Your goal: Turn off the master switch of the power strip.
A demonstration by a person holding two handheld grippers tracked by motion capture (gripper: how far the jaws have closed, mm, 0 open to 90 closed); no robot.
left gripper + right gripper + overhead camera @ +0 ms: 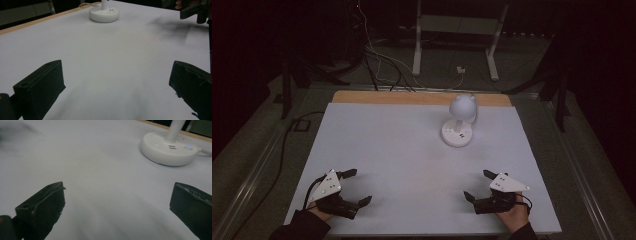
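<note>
My left gripper (pixel 358 187) and right gripper (pixel 477 184) are both black, each topped with a pale grey plate. The table (pixel 402 150) under them is plain white with a light wood strip along its far edge. The desk lamp (pixel 458 122) is white all over, and a small blue light (pixel 189 147) glows on its base.

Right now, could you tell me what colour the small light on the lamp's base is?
Blue: the small light glows on the white lamp base, clearest in the right gripper view.
</note>
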